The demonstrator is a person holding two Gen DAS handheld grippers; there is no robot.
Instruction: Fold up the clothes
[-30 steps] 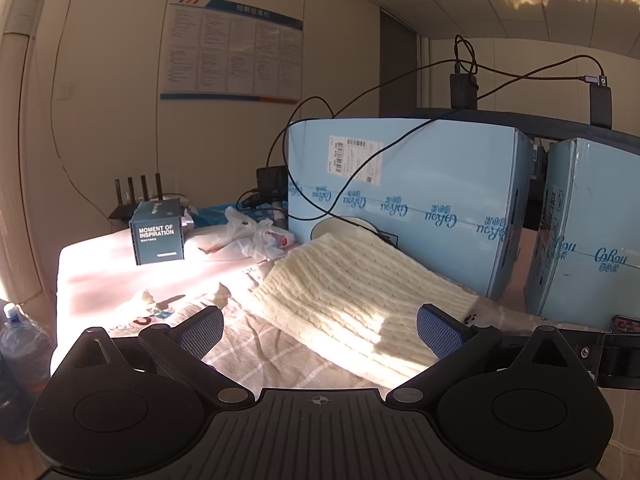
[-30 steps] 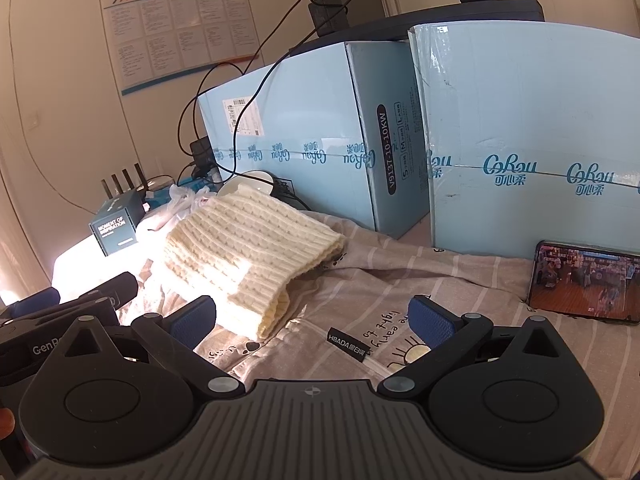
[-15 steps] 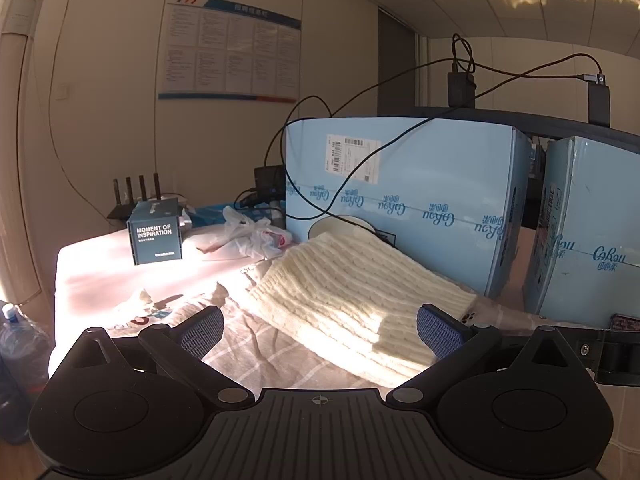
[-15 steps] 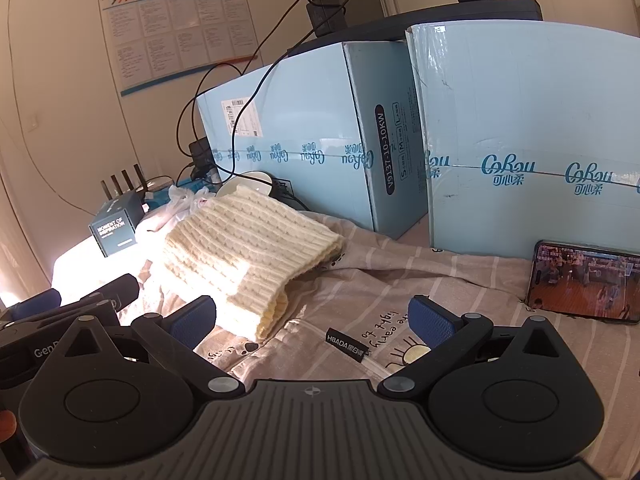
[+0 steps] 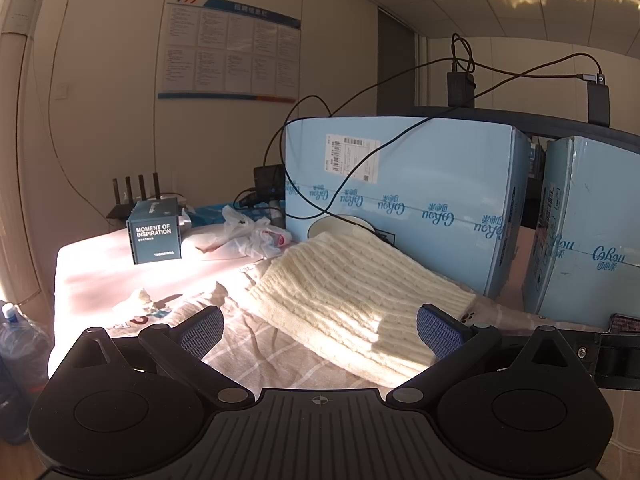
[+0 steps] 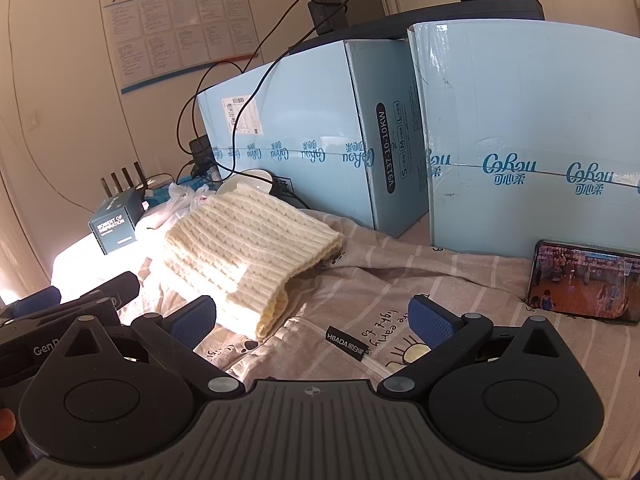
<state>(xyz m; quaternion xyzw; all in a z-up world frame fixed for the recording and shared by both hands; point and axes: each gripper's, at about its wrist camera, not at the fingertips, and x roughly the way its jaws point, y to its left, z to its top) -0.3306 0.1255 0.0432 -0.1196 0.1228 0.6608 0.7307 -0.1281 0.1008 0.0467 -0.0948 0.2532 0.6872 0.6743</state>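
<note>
A cream knitted sweater [image 5: 352, 296] lies folded in a thick stack on the striped bedsheet [image 5: 256, 340], its far end leaning toward the blue boxes. The right wrist view shows the same sweater [image 6: 248, 248] left of centre on the sheet [image 6: 400, 288]. My left gripper [image 5: 320, 330] hovers open just in front of the sweater's near edge, nothing between its blue pads. My right gripper [image 6: 314, 320] is open too, over bare sheet to the right of the sweater's near corner. The left gripper's body [image 6: 72, 304] shows at the lower left of the right wrist view.
Two large light-blue cartons [image 6: 304, 136] [image 6: 532, 140] stand behind the sweater. A phone with a lit screen [image 6: 584, 280] leans against the right carton. A small dark box [image 5: 156, 236], a plastic bag [image 5: 248, 236], a router [image 5: 134, 196] and a white bowl [image 5: 340, 226] crowd the far left. A water bottle [image 5: 20, 336] stands off the bed.
Both views have shifted very slightly; the sweater and the grippers' opening look the same.
</note>
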